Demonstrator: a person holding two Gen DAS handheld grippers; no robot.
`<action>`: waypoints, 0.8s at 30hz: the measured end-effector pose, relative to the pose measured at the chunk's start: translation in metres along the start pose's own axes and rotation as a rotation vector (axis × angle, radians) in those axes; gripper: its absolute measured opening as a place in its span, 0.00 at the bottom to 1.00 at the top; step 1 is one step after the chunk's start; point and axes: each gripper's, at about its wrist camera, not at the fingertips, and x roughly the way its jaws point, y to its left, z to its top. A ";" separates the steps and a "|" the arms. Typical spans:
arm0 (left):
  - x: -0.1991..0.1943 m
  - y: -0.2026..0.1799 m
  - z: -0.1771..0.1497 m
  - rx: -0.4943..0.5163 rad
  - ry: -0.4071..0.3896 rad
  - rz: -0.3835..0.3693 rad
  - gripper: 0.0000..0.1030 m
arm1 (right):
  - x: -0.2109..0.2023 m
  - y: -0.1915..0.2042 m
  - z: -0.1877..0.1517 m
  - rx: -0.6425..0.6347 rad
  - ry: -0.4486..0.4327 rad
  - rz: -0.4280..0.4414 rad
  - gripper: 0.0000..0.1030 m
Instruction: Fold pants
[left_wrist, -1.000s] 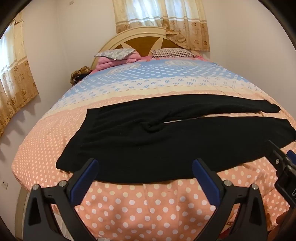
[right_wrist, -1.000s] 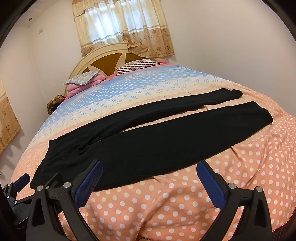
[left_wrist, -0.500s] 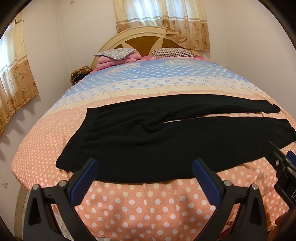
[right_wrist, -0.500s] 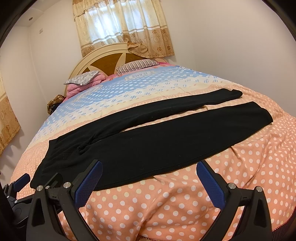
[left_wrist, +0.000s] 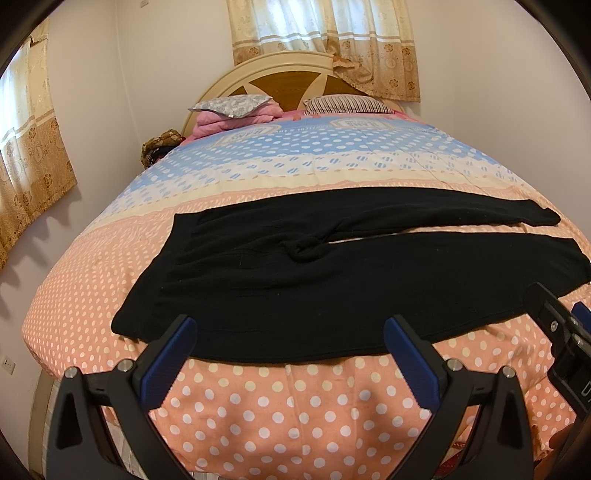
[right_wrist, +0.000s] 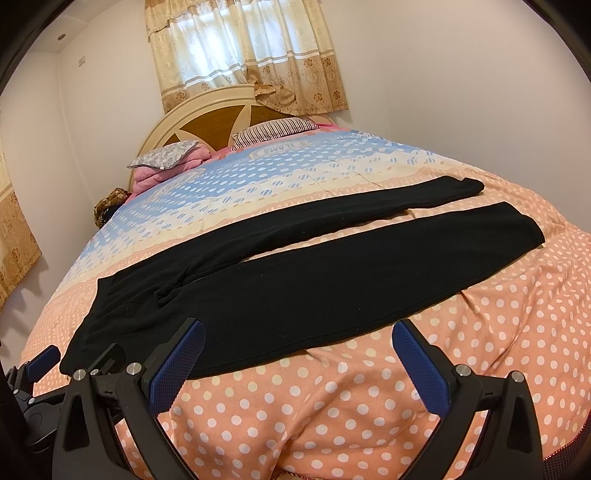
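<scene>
I found the black pants (left_wrist: 295, 280) spread flat and unfolded across the polka-dot bedspread (left_wrist: 295, 406), legs apparently slightly apart, with my left gripper (left_wrist: 290, 354) and right gripper (right_wrist: 299, 362) both released, empty, short of the near edge.

Black pants (left_wrist: 332, 280) lie flat, unfolded, legs apart.

My left camera looks from the foot of the bed (left_wrist: 295, 417) toward the headboard (left_wrist: 291, 79) at 12 o'clock, low and near the pants (left_wrist: 295, 295). My right camera sits beside it, facing 11 o'clock. Both share bed, pants (right_wrist: 295, 295), headboard (right_wrist: 207, 125).
</scene>
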 end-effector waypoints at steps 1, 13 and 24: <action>0.000 0.000 0.001 0.000 0.001 -0.001 1.00 | -0.001 0.000 0.000 0.000 0.001 0.000 0.99; 0.000 0.001 0.001 0.000 0.001 -0.001 1.00 | 0.001 0.002 -0.002 0.000 0.005 -0.001 0.99; 0.000 0.001 0.000 -0.001 0.004 -0.002 1.00 | 0.003 0.002 -0.002 0.000 0.008 -0.002 0.99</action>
